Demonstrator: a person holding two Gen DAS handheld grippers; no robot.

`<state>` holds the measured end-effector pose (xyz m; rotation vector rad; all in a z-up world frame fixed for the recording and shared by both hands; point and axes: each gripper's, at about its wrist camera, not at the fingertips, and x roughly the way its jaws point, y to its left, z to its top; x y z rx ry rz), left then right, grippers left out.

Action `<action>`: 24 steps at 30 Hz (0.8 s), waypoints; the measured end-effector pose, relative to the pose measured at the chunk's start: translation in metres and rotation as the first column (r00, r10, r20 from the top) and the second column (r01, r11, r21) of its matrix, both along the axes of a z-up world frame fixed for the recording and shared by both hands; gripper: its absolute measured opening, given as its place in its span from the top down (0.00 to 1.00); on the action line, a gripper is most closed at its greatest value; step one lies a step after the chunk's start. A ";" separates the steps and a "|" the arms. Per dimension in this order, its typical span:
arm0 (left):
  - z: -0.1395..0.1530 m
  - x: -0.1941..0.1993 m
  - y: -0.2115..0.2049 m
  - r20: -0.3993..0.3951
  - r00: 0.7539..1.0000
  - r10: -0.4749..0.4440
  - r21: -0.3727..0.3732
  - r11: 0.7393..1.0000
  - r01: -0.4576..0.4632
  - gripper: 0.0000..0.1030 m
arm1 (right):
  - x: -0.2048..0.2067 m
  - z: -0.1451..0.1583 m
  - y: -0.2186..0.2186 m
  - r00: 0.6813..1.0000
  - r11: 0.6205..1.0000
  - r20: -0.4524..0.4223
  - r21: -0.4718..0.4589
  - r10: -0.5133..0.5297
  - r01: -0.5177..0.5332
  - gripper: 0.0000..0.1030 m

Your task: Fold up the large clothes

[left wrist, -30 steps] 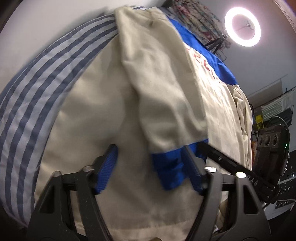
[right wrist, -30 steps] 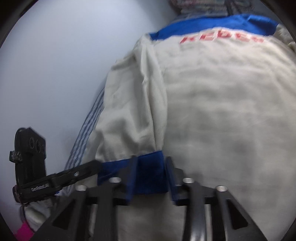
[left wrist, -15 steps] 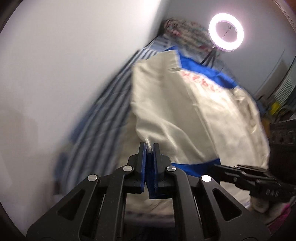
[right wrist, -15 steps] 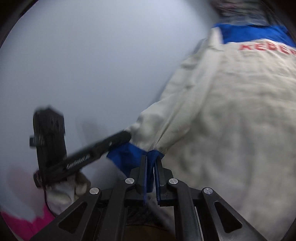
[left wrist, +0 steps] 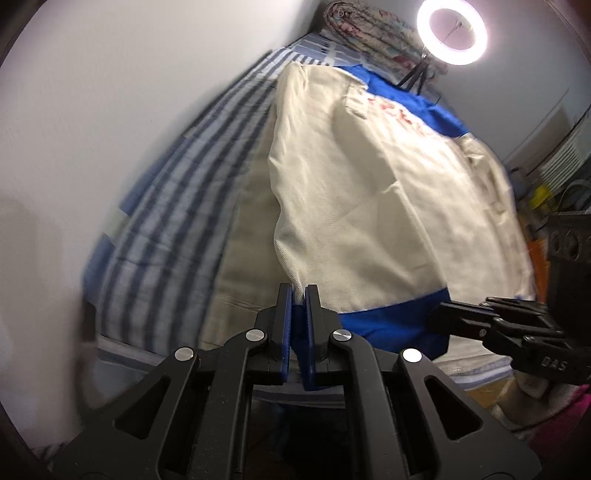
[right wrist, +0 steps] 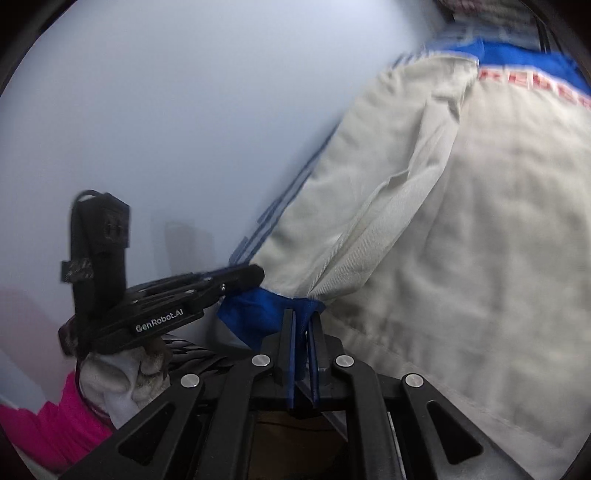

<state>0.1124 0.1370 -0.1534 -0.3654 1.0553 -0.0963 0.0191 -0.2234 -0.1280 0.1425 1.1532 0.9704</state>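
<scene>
A cream jacket with blue trim and red lettering lies spread on a striped bed. One sleeve runs toward me and ends in a blue cuff. My left gripper is shut at the cuff's left corner, pads pressed together on the fabric edge. My right gripper is shut on the bunched blue cuff, and its tip shows in the left wrist view at the cuff's right end. In the right wrist view the left gripper meets the cuff's far corner. The sleeve hangs lifted and stretched between the two.
The striped bedsheet runs along a white wall on the left. A ring light and a folded floral quilt stand at the far end. Cluttered shelves sit to the right. A gloved hand and pink cloth are low left.
Both grippers went from open around the blue cuff to shut on it, then rose and drew back, lifting the sleeve off the jacket body.
</scene>
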 end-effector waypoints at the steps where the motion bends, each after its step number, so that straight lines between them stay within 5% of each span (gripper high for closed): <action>1: 0.000 0.000 0.003 -0.001 1.000 0.002 0.008 1.000 -0.002 0.95 | 0.000 -0.001 0.000 1.000 1.000 0.003 -0.007 -0.004 0.004 0.98; 10: -0.009 0.000 0.011 -0.040 0.996 0.076 0.174 0.982 -0.068 0.95 | -0.009 -0.033 0.020 0.997 0.991 -0.033 -0.111 0.072 -0.075 0.94; 12: 0.002 -0.003 0.009 -0.004 0.997 0.076 0.211 0.975 -0.073 0.76 | 0.003 -0.020 0.009 0.999 0.995 0.000 -0.089 0.051 -0.051 0.70; 14: 0.015 -0.004 0.009 0.034 0.997 0.065 0.211 0.975 -0.070 0.63 | 0.013 -0.007 -0.002 0.999 0.997 0.036 -0.074 0.024 -0.021 0.63; 21: 0.070 0.058 0.014 0.120 0.992 0.042 0.137 0.989 -0.058 0.62 | 0.077 0.043 -0.039 0.981 0.991 0.154 -0.036 -0.119 0.126 0.62; 24: 0.089 0.104 0.005 0.130 0.992 -0.001 0.134 0.991 -0.016 0.59 | 0.110 0.053 -0.053 0.969 0.984 0.179 -0.020 -0.171 0.177 0.50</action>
